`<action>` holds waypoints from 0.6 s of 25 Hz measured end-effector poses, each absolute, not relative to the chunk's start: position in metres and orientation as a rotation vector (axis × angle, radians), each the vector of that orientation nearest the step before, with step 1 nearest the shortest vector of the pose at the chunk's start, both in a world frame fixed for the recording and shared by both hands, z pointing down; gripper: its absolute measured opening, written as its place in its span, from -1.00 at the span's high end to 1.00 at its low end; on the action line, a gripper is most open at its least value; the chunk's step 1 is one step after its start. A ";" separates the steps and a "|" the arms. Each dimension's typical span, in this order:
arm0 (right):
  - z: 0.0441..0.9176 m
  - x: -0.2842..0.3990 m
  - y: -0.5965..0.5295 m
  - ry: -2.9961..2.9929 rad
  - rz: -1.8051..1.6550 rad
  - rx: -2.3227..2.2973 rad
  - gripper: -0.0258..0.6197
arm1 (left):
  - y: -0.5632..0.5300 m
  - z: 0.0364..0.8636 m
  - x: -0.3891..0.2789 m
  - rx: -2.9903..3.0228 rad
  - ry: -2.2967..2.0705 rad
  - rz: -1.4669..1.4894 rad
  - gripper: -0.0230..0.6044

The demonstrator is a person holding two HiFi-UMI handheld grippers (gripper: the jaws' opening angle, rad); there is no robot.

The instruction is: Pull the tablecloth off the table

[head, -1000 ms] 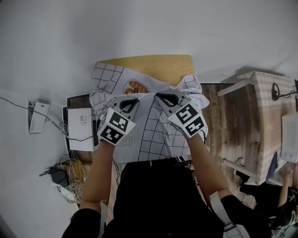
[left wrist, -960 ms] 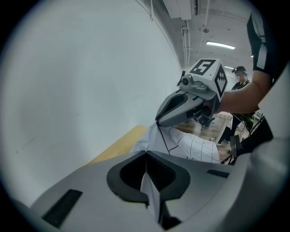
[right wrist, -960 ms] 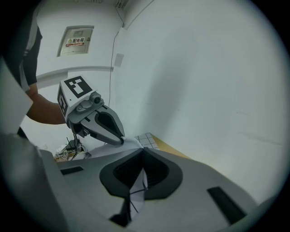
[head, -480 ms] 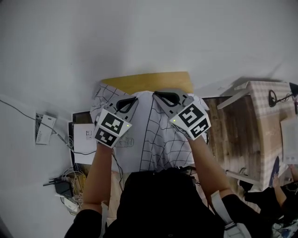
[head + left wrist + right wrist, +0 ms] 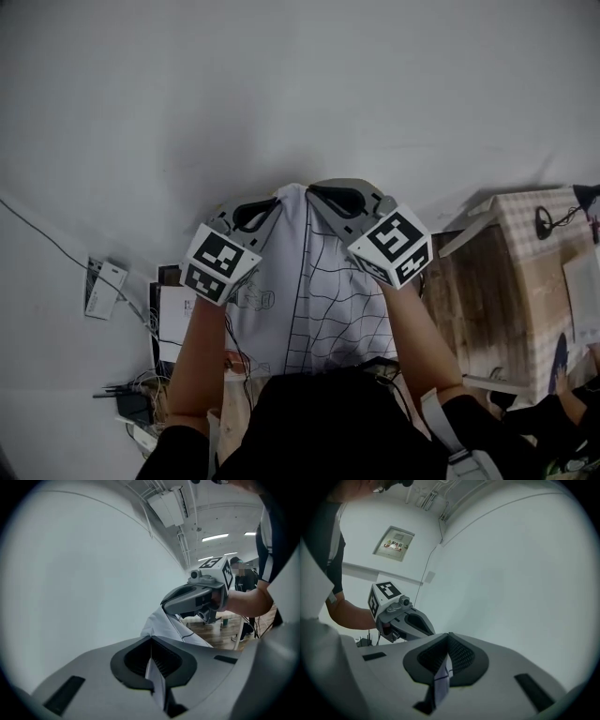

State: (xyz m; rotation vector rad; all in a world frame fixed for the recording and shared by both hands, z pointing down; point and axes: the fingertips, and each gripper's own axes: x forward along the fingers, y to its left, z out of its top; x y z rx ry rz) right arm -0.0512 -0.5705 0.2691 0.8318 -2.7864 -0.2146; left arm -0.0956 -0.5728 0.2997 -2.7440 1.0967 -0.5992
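- The tablecloth [image 5: 323,300] is held up in front of the wall [image 5: 281,84] as a gathered, hanging sheet, probably so that it is lifted clear rather than dragged.
- Its top edge is gripped by the left hand-held gripper [image 5: 275,202], clenched on a fold close to the wall.
- The right hand-held gripper [image 5: 316,191] is likewise clenched on that edge, equally close to the wall, so the weight is shared.
- The lower hem is hidden by the torso [image 5: 328,422], so it cannot be told whether the cloth is off the counter.
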 end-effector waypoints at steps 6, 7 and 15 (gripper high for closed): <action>0.217 -0.041 -0.567 -2.835 -0.334 0.870 0.86 | -0.568 0.245 -0.084 -2.684 1.064 -0.512 0.89; 0.210 -0.042 -0.566 -2.840 -0.354 0.874 0.86 | -0.568 0.237 -0.084 -2.675 1.058 -0.496 0.89; 0.159 -0.048 -0.568 -2.888 -0.464 0.880 0.86 | -0.569 0.187 -0.085 -2.625 1.046 -0.367 0.89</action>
